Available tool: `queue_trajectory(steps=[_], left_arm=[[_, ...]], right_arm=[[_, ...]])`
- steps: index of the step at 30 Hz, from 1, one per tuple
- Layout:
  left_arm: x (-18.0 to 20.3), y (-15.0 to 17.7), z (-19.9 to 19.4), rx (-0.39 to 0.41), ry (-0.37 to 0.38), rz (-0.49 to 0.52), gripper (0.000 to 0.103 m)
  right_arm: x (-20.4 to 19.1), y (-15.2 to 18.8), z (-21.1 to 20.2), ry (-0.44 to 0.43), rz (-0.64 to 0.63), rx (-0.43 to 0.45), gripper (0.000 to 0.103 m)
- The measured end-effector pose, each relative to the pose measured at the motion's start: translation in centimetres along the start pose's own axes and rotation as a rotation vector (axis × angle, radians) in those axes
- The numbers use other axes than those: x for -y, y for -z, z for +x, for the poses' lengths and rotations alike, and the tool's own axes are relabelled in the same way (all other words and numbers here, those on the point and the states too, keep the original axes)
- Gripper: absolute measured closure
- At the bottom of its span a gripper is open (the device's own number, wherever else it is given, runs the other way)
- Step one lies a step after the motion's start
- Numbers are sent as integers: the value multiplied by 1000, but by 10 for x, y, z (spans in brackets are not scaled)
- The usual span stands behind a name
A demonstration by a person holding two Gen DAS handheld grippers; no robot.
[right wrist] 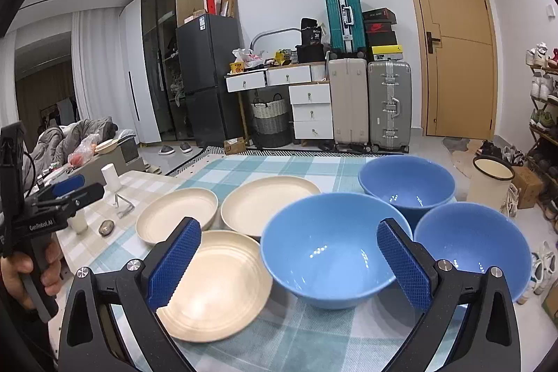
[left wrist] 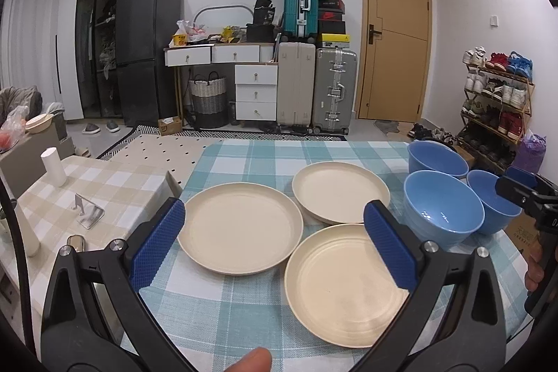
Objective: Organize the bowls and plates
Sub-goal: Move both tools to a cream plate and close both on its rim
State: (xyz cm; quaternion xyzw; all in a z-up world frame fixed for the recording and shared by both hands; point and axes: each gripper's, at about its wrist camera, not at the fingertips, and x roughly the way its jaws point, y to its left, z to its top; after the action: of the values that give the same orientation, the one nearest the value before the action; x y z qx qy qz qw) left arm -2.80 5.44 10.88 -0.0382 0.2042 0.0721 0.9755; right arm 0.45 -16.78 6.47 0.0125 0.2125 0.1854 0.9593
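Note:
Three cream plates lie on the blue checked tablecloth (left wrist: pixel 244 156): a left plate (left wrist: pixel 240 232), a far plate (left wrist: pixel 340 192) and a near plate (left wrist: pixel 341 288). Three blue bowls stand to their right: a near bowl (left wrist: pixel 443 210), a far bowl (left wrist: pixel 437 157) and a right bowl (left wrist: pixel 488 201). My left gripper (left wrist: pixel 275 229) is open and empty above the plates. My right gripper (right wrist: pixel 289 253) is open and empty, just in front of the near bowl (right wrist: pixel 331 246). The near plate (right wrist: pixel 216 285) shows in the right wrist view too.
A side table with a beige checked cloth (left wrist: pixel 104 183) stands to the left, bearing a white cylinder (left wrist: pixel 53 166) and a metal stand (left wrist: pixel 87 211). Past the table's far edge are suitcases (left wrist: pixel 315 86), drawers and a shoe rack (left wrist: pixel 495 100).

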Motion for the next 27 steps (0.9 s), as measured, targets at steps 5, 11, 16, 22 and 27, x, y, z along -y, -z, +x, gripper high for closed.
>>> queue_trajectory(steps=[5,11,16,22,27], left_arm=[[-20,-7,1,-21,-30,-36,1],[-45,-16,7,-33,-46,-94,1],[-66,-18,30,-57,-66,-136,1],[-83,-12,63,-83,-72,-163,1],[-90,0,91,-132,-108,-170,1]], right_arm=[[-13,-19,13,-25,-8,-15,0],[-34,-35,36,-57,-35,-52,0],[-53,-45,63,-96,-57,-96,0],[-73,-47,97,-126,-75,-140,0],[-88,-46,125,-140,-99,-172,0]])
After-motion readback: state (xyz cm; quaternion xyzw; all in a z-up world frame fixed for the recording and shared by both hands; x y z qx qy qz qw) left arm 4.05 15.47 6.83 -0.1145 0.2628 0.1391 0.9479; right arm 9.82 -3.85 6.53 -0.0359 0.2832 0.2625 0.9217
